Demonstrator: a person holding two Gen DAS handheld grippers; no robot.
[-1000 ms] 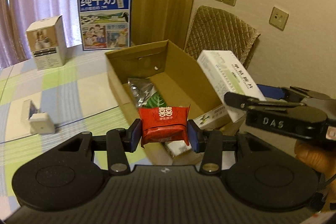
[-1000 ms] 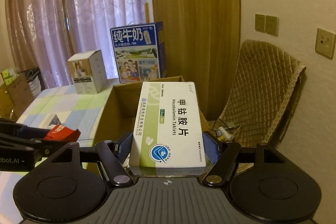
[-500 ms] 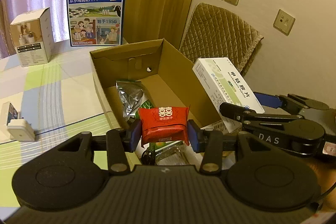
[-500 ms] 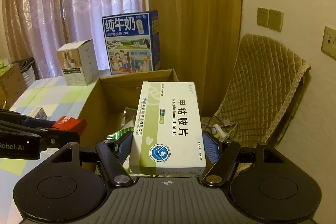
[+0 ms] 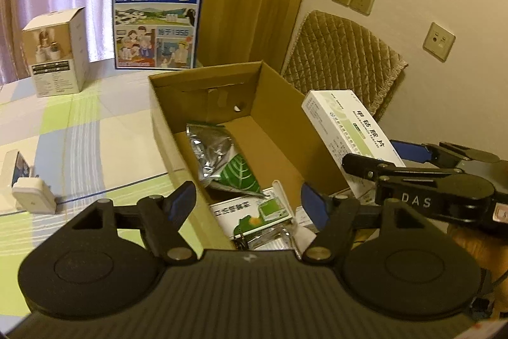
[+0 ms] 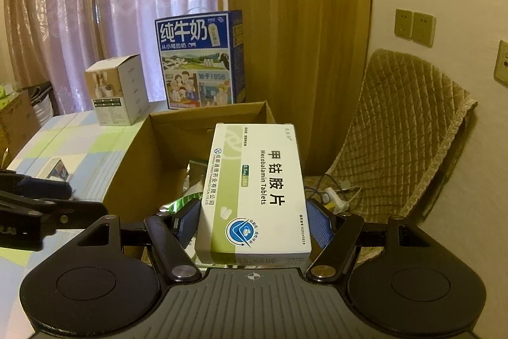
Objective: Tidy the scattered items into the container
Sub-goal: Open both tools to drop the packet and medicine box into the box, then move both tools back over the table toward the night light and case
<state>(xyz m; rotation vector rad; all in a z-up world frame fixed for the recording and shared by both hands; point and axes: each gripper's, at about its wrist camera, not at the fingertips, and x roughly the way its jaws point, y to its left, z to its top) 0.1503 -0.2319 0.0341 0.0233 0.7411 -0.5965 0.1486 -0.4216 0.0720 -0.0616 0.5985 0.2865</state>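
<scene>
**A:** What does the left claw hold?

**B:** Nothing. The left gripper [image 5: 247, 202] has its blue-padded fingers spread wide apart above the near end of the open brown cardboard box [image 5: 276, 135], which sits on a table with a pastel checked cloth [image 5: 79, 132].

**A:** And inside the box?

**B:** A crinkled silver foil pouch [image 5: 208, 148], a green leaf-patterned packet [image 5: 239, 175] overlapping it, and a white-and-green printed carton [image 5: 250, 213] at the near end. Some shiny items lie beside that carton, too unclear to name.

**A:** The other claw?

**B:** The right gripper [image 6: 254, 224] is closed on a white and green medicine box printed "Mecobalamin Tablets" [image 6: 254, 189], pinching its long sides. From the left wrist view, that box [image 5: 352, 132] hangs tilted over the cardboard box's right wall.

**A:** What surrounds them?

**B:** A tall blue milk carton case [image 5: 157, 21] and a small white product box [image 5: 57, 53] stand beyond the cardboard box. A white charger block [image 5: 31, 199] rests at the table's left. A quilted tan chair [image 6: 406, 129] sits against the wall.
</scene>
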